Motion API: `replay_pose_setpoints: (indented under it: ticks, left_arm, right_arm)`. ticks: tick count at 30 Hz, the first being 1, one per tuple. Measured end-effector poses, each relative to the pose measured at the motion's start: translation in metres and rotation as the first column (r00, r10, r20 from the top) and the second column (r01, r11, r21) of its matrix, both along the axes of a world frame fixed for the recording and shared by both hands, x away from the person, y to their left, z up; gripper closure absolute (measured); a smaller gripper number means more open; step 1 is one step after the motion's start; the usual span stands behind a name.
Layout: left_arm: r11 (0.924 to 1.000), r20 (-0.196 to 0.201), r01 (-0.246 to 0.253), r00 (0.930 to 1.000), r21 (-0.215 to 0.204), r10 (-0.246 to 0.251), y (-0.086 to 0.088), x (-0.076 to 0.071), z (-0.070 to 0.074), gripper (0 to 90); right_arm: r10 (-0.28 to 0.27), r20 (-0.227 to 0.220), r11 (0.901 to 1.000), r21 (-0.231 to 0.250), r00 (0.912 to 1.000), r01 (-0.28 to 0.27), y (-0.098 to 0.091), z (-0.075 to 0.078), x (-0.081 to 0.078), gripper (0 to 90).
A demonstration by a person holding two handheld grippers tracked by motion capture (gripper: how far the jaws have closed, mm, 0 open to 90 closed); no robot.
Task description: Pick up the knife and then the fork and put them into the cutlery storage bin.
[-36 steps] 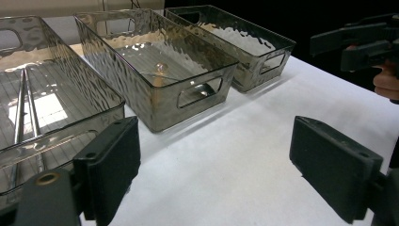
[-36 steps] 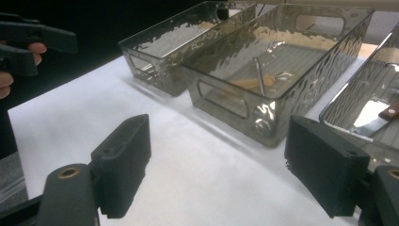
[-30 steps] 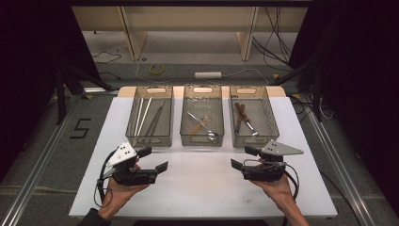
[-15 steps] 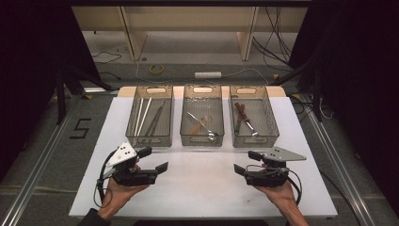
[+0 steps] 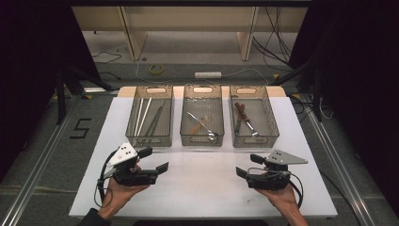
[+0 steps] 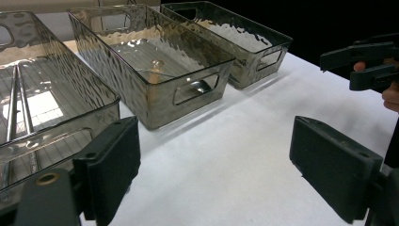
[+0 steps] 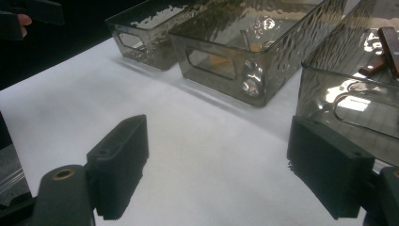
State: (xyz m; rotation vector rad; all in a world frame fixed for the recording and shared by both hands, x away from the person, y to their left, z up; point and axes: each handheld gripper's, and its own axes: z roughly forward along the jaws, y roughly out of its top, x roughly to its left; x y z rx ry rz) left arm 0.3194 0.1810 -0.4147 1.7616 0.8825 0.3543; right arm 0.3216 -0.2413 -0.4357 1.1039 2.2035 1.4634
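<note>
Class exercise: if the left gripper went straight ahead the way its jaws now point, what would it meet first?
Probably the middle bin: the open left gripper points across bare white table towards its near corner, though depth is uncertain.

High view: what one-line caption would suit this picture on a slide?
Two hand-held grippers, left and right, open above a white table before three clear bins of utensils.

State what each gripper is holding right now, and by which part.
Nothing is held. The left gripper and the right gripper both stand open above the bare white table, with empty space between their jaws.
</note>
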Motion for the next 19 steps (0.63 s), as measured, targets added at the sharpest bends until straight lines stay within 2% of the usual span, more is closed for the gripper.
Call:
replay_pose_setpoints:
  ticks: [19]
  left_arm:
    - [1.0000,0.000,0.003,1.0000,0.006,-0.003,0.0000,0.0000,-0.0001,16.4]
  right_arm:
    - [-0.009,0.007,1.0000,0.000,0.9999,0.009,0.0007,0.0020,0.0002,20.9]
